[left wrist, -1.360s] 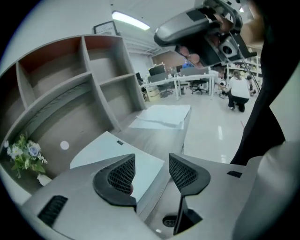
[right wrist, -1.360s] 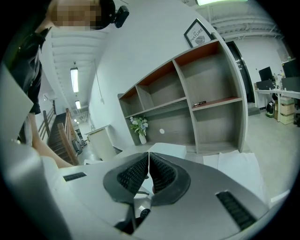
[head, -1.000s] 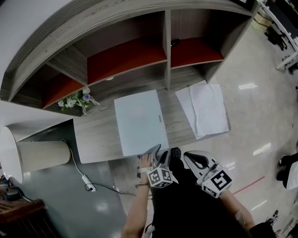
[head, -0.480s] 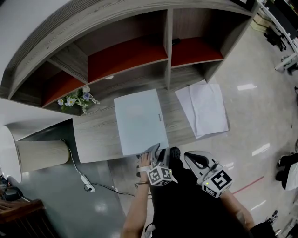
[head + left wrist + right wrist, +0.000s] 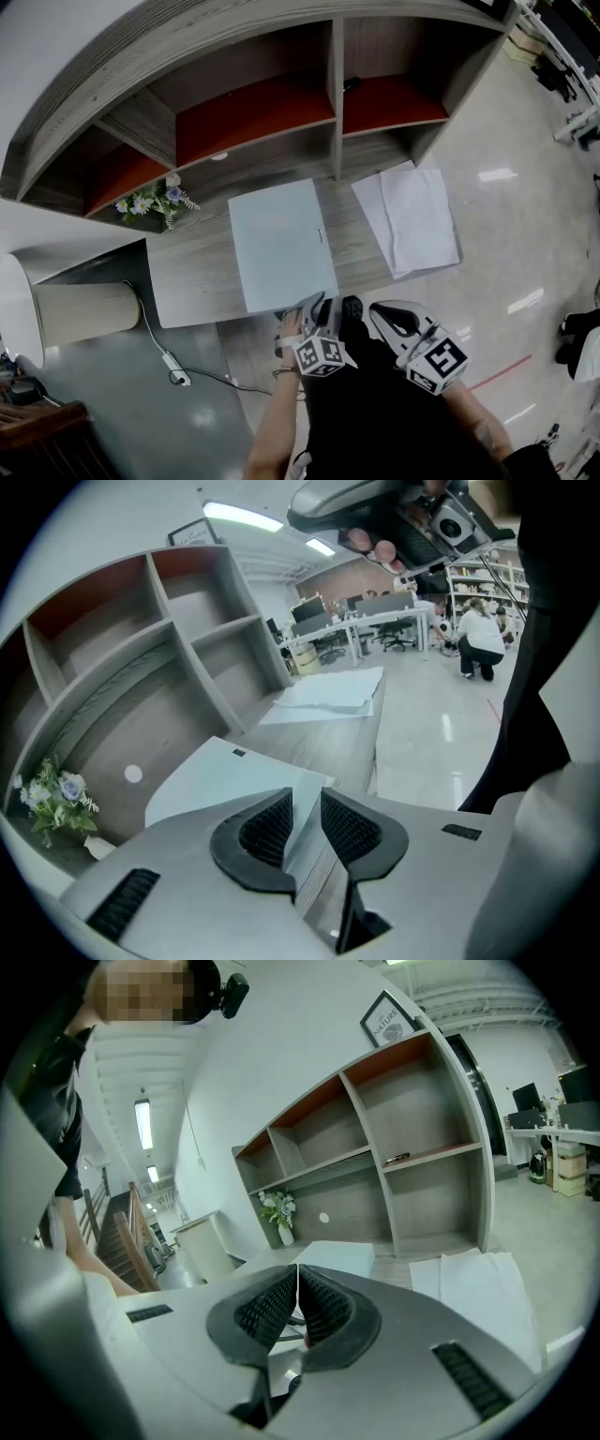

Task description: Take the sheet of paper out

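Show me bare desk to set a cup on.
On the desk, bare wood lies between the pale sheet and the white papers, and again left of the sheet, in front of the flowers. Crowded: the right end, under the papers.

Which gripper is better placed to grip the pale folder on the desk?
Left. The left gripper has the near corner of the pale folder between its jaws, which have just been closing. The right gripper is shut, empty, held back from the desk.

Pale blue sheet (image 5: 279, 246), red-backed shelves (image 5: 253, 117)
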